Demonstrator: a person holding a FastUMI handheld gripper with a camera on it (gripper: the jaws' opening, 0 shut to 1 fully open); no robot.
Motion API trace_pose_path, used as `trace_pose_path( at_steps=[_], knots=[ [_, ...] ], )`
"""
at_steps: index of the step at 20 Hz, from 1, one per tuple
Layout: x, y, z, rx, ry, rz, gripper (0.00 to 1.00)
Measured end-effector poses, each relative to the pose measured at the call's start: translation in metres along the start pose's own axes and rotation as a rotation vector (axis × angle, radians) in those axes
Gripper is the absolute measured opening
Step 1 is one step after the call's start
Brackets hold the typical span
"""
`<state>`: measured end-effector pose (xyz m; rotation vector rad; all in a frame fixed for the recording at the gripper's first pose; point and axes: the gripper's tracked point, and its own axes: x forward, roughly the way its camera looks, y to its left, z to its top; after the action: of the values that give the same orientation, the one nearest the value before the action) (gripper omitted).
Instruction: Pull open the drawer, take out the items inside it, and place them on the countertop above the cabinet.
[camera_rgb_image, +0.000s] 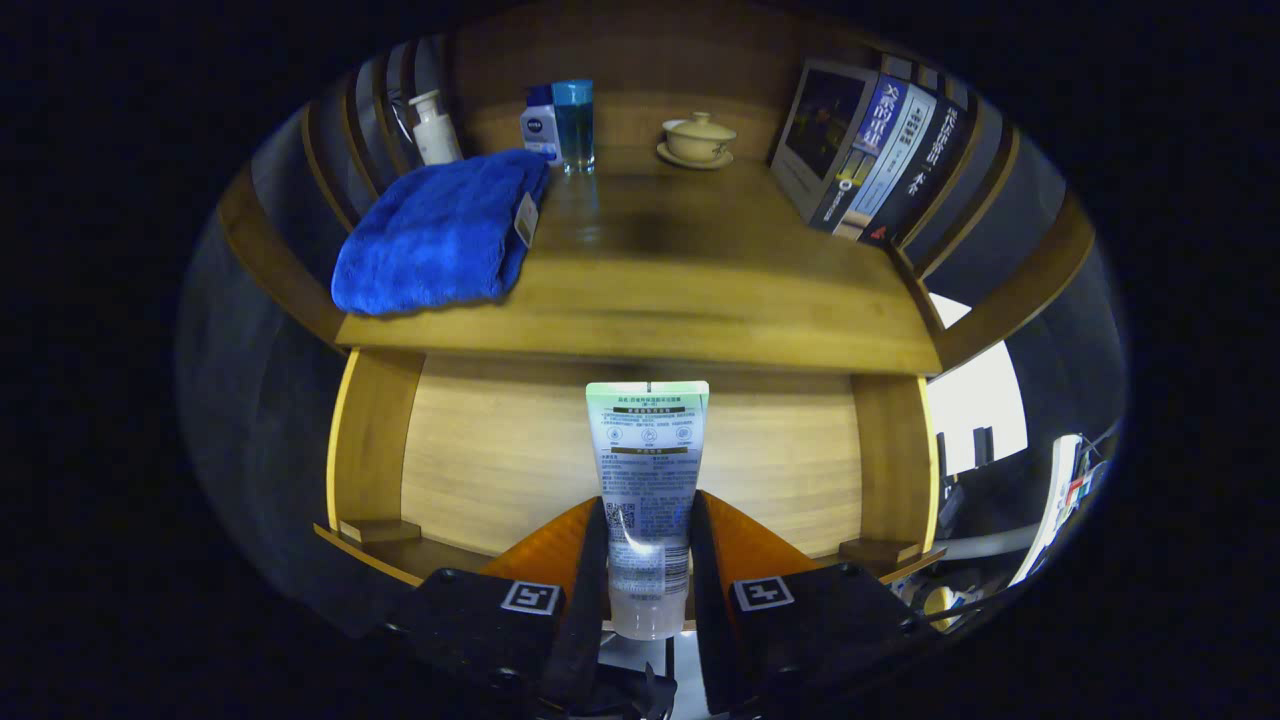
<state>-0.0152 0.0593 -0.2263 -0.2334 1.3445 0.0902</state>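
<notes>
My gripper (648, 520) is shut on a pale squeeze tube (648, 470) with a green crimped end, which stands up between the two fingers (590, 560). Behind the tube lies the open wooden drawer (500, 470), its pale bottom bare where I can see it. Above it stretches the wooden countertop (680, 290) of the cabinet. The tube's crimped end reaches just below the countertop's front edge.
On the countertop a folded blue towel (440, 235) lies at the left. A white pump bottle (434, 128), a small white-and-blue bottle (540, 125) and a blue glass (574, 125) stand behind it. A lidded cup on a saucer (698, 140) sits at the back; books (880, 160) lean at the right.
</notes>
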Motion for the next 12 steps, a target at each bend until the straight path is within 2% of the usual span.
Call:
trace_pose_path(
  at_steps=[5,12],
  knots=[
    [0.000,-0.003,0.055,0.019,-0.041,-0.004,0.49],
    [0.050,-0.017,0.135,0.090,-0.090,-0.039,0.49]
  ],
)
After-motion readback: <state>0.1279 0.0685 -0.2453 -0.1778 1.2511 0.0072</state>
